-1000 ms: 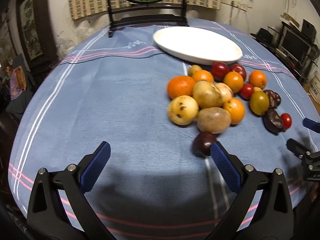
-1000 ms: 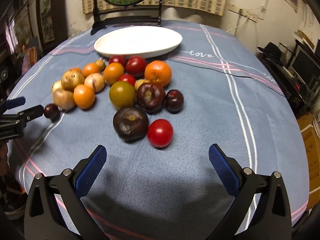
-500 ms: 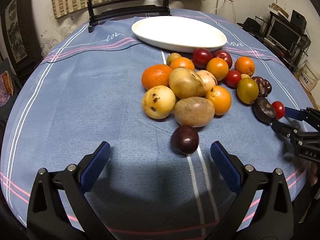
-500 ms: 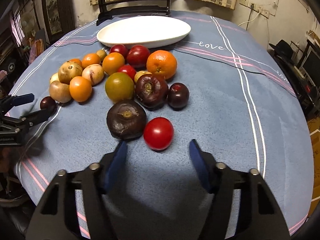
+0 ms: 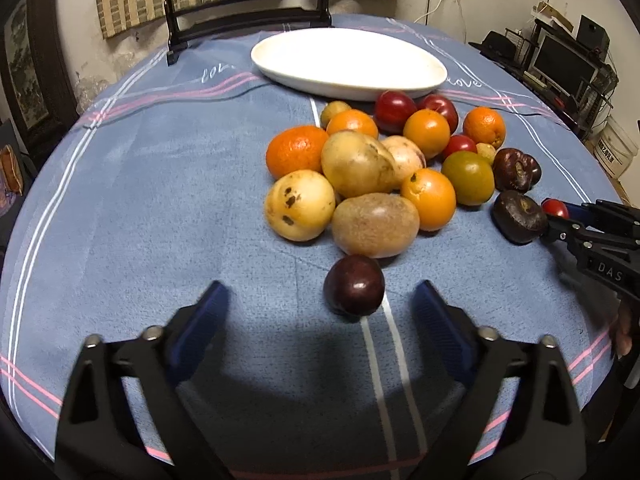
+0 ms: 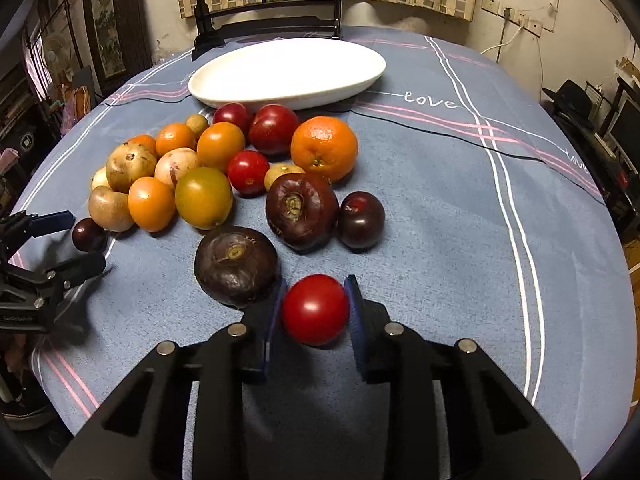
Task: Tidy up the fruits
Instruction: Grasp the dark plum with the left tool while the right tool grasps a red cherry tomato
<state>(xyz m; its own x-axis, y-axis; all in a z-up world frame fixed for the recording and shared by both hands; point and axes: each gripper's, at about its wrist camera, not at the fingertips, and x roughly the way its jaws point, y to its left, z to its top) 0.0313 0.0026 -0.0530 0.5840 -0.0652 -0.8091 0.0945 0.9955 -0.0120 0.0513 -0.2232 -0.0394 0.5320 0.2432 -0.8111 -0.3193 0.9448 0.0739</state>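
Red tomato (image 6: 316, 309) — clamped between right fingers (image 6: 273, 316).

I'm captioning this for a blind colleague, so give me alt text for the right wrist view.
The right gripper is closed on a red tomato on a blue tablecloth. Beyond it lie mixed fruits and an empty white plate.

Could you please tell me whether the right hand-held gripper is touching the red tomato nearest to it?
Touching. The right wrist view shows the right hand-held gripper with both blue pads pressed against the sides of the red tomato, no gap visible.
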